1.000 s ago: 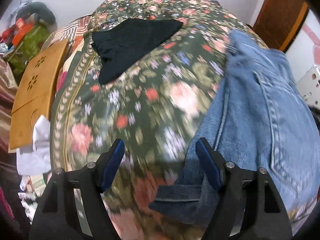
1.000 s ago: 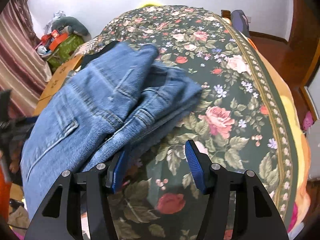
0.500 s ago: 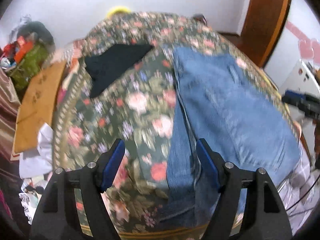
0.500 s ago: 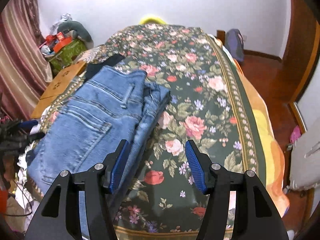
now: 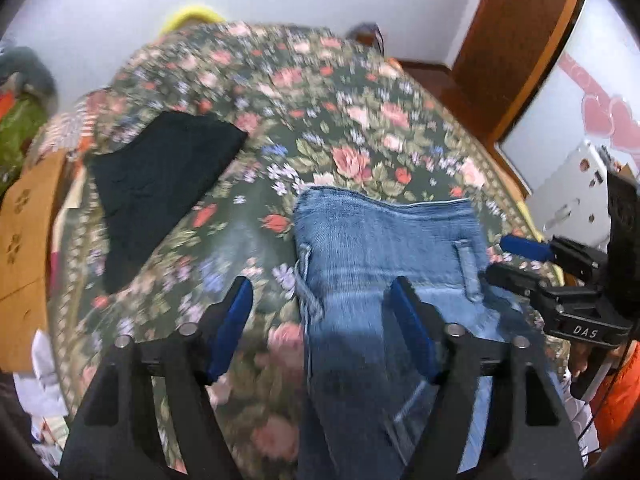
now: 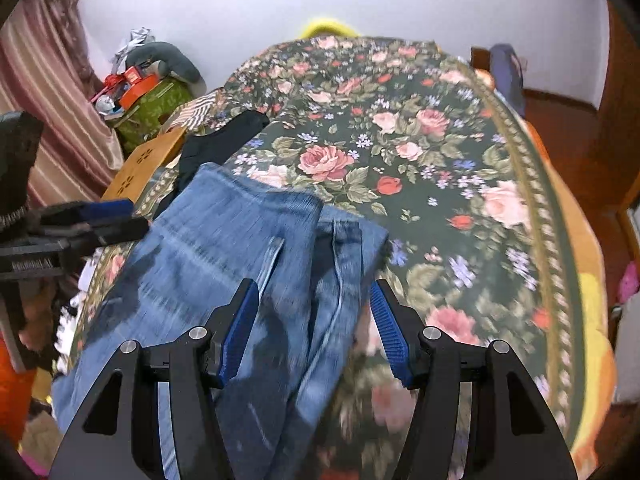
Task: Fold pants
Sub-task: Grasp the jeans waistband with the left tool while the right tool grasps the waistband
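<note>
Blue jeans [image 5: 384,248] lie folded lengthwise on the floral bedspread [image 5: 352,128], waistband toward the far end. They also show in the right wrist view [image 6: 224,256]. My left gripper [image 5: 324,332] is open above the jeans' left edge, holding nothing. My right gripper [image 6: 316,328] is open above the jeans' right edge, holding nothing. The right gripper also shows at the right of the left wrist view [image 5: 520,256], and the left gripper at the left of the right wrist view [image 6: 108,216]. The view is blurred by motion.
A black garment [image 5: 160,176] lies on the bed's far left, also in the right wrist view [image 6: 224,140]. A wooden board [image 5: 24,240] leans by the left edge. Clutter [image 6: 148,92] sits in the left corner. A wooden door [image 5: 516,48] is at right.
Both grippers have come down and forward over the near part of the jeans. The jeans now fill the space between each pair of fingers. Both stay open.
</note>
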`<action>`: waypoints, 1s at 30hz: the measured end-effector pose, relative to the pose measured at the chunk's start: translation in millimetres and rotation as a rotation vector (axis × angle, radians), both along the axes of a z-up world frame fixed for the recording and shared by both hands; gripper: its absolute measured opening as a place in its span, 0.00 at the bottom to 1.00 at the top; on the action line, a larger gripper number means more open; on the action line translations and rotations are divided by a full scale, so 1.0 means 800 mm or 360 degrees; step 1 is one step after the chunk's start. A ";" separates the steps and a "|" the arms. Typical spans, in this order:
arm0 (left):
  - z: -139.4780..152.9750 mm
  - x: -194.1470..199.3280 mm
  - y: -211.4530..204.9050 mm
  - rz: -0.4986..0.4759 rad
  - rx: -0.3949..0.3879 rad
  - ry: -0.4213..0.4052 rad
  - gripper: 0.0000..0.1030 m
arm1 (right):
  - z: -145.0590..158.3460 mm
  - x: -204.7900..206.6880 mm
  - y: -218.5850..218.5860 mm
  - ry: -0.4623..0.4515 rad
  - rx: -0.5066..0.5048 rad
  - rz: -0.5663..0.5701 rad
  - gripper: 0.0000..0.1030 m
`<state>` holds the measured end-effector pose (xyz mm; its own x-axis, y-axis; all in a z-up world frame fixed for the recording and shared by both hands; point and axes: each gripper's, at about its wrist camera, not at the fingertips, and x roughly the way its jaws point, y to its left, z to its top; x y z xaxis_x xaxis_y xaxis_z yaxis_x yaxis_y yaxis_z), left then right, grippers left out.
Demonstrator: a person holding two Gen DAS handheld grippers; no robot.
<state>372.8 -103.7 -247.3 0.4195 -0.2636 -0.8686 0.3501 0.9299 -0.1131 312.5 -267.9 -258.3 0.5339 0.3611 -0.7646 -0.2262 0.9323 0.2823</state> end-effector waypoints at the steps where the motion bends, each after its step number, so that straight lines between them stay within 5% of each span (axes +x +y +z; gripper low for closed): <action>1: -0.010 0.009 -0.005 -0.0019 -0.0001 0.0037 0.59 | -0.007 0.012 0.001 0.0017 0.0012 0.0010 0.53; 6: -0.031 0.035 -0.004 -0.0043 -0.0158 0.0133 0.43 | -0.033 0.037 0.001 0.0113 0.0078 0.0066 0.52; 12: -0.033 0.028 -0.011 -0.0032 -0.0117 0.0111 0.40 | -0.041 0.027 -0.008 0.0125 0.0213 0.0038 0.41; 16: -0.018 0.017 -0.023 -0.0056 -0.0034 0.0041 0.29 | -0.026 0.017 0.004 0.0049 0.0150 0.0069 0.28; 22: 0.021 -0.010 -0.038 -0.0041 0.0091 -0.0156 0.20 | 0.006 0.002 0.007 -0.0120 0.0103 0.0084 0.23; 30: 0.073 0.020 -0.056 -0.0064 0.0001 -0.0274 0.20 | 0.053 0.001 -0.007 -0.0352 0.0071 -0.0014 0.21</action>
